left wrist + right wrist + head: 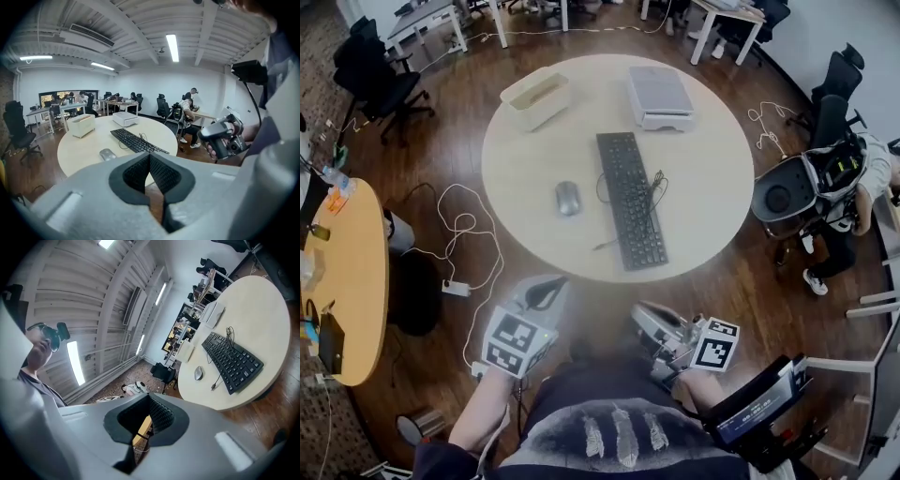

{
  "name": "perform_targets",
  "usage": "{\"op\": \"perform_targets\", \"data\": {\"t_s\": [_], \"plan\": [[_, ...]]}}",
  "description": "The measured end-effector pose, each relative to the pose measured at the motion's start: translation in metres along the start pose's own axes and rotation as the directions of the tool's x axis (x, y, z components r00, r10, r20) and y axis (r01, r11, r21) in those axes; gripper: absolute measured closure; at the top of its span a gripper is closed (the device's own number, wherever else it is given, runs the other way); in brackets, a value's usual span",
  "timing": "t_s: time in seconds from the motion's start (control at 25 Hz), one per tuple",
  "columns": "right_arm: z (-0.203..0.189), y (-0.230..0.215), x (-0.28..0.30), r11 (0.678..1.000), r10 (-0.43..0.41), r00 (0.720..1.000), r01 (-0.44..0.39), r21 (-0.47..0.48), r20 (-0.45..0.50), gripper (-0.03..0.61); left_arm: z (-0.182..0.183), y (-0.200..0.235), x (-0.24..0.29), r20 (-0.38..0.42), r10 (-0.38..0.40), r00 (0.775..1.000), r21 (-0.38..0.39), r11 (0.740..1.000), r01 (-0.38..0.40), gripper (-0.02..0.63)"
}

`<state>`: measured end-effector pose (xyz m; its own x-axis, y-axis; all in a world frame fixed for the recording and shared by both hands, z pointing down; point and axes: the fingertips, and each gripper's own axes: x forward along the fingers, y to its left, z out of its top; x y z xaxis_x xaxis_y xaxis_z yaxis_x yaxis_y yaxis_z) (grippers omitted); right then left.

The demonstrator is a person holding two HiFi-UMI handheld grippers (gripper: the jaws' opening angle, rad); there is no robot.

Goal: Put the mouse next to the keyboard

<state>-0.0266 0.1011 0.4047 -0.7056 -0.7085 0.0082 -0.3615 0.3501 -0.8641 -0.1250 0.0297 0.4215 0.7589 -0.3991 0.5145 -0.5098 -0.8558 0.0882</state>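
A grey mouse lies on the round cream table, a short way left of the black keyboard. The left gripper view shows the mouse and the keyboard too, as does the right gripper view, with its mouse and keyboard. Both grippers hang close to the person's body, well short of the table's near edge. My left gripper is shut with nothing in it. My right gripper is shut and empty too, tilted up to the left.
A cream box and a white flat device stand at the table's far side. The keyboard's cable loops across it. White cables trail on the wooden floor at left, by an orange table. A seated person is at right.
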Motion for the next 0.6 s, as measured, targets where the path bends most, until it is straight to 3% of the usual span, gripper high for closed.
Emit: {"op": "perform_targets", "data": {"t_s": [0.28, 0.6], "plan": [[0.055, -0.021, -0.02, 0.991, 0.12, 0.993, -0.12, 0.054, 0.006, 0.58, 0.035, -0.003, 0.032, -0.02, 0.101, 0.995, 0.047, 0.994, -0.1, 0.615], [0.096, -0.046, -0.042, 0.986, 0.165, 0.984, -0.163, 0.041, -0.071, 0.58, 0.049, -0.001, 0.056, -0.027, 0.259, 0.965, -0.035, 0.965, -0.26, 0.614]]}}
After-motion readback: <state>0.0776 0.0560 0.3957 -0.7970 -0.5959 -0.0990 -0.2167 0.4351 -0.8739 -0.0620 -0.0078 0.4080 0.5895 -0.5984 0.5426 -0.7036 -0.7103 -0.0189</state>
